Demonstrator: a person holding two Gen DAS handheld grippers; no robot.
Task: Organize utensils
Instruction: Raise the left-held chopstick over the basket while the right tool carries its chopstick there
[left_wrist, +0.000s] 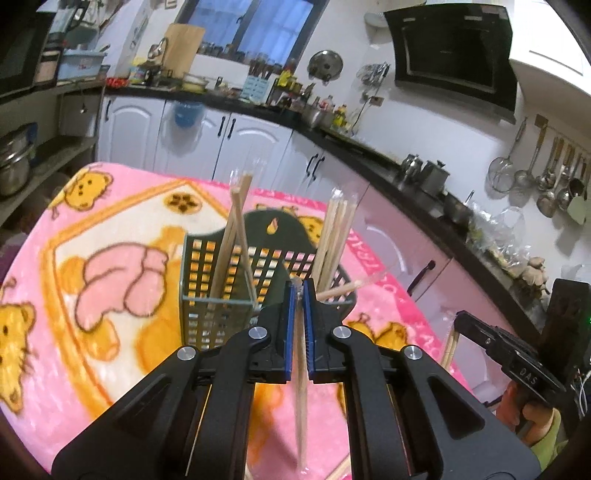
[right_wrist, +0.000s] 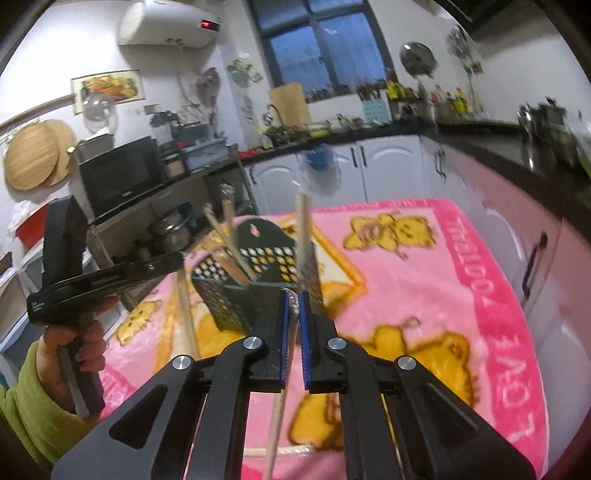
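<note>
A: Report the near field first.

B: My left claw (left_wrist: 300, 295) is clenched on one wrapped chopstick (left_wrist: 302, 402), which hangs down between the blue pads (left_wrist: 291, 332) toward the pink blanket (left_wrist: 122, 229). My right claw (right_wrist: 291, 306) is clamped the same way on a second chopstick (right_wrist: 277, 417), whose lower end slants down over the blanket (right_wrist: 424, 280).

A: Position of the holder?

B: The dark perforated utensil basket (left_wrist: 218, 273) stands upright on the blanket-covered tabletop, just beyond both claw tips. It has two compartments. The left one holds a few chopsticks (left_wrist: 236, 225) leaning together; the right one holds a fuller bundle (left_wrist: 334, 236). One more chopstick (left_wrist: 338, 291) lies tilted across the right rim.

A: Anything on the far side?

B: From the right wrist camera I see the hand (right_wrist: 74, 343) in a green sleeve gripping the left unit's handle. Behind the tabletop run white cabinets (left_wrist: 236, 136) under a dark counter, and a window (left_wrist: 251, 26).
</note>
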